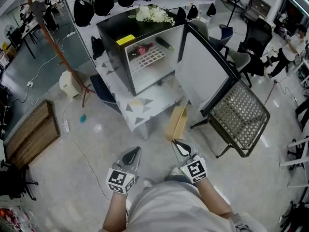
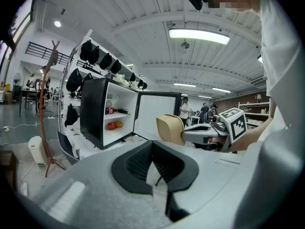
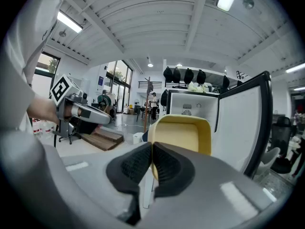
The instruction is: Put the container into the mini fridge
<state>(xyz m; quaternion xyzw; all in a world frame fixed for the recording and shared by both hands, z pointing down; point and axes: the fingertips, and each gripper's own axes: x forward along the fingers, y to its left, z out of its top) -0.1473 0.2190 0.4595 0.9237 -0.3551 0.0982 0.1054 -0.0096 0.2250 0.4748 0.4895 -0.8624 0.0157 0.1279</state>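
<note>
We have the yellow container [image 1: 176, 122] pinched by its rim in our right gripper [image 1: 181, 146], mid-frame, short of the mini fridge [image 1: 145, 57] at upper centre, whose door [image 1: 200, 74] already stands open. Our left gripper [image 1: 131, 154] is closed on nothing. Placing it inside remains.

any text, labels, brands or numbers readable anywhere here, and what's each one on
No text can be read.
On the mini fridge, a yellow label: print too small to read.
On the left gripper and right gripper, marker cubes: black-and-white patterns, no words.
</note>
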